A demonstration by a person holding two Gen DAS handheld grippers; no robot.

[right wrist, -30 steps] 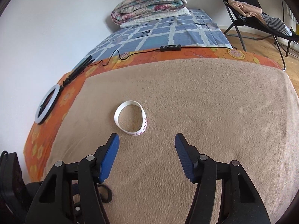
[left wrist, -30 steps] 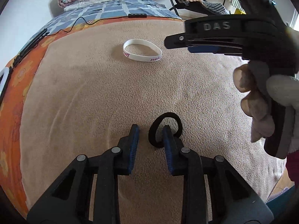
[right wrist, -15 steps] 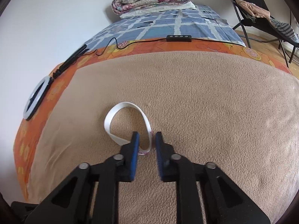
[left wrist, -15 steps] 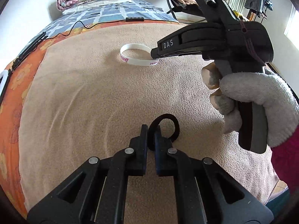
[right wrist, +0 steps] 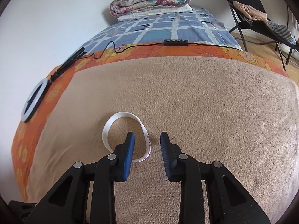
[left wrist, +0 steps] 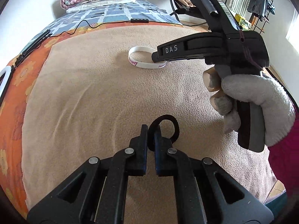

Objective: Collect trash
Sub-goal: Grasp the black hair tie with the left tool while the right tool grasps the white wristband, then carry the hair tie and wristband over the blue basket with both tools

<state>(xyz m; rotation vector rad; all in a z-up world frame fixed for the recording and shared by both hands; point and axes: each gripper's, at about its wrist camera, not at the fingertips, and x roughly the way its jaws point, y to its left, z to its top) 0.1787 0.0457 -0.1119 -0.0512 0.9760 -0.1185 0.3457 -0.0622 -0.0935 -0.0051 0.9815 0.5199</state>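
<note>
my left gripper (left wrist: 151,130) is clenched on the near arc of a black hair tie (left wrist: 165,128), which lies on the tan blanket (left wrist: 93,102) of the bed, towards its near edge. the white wristband (right wrist: 127,136) lies further in, around the middle of the blanket. my right gripper (right wrist: 147,141) straddles the wristband's right-hand strip with the jaws opening, the pads not pressing it. both loops look light, soft and floppy; the wristband is probably smooth silicone, so it may slip or fold. i judge the best hold is across a single strip, pinched flat, low near the blanket.
</note>
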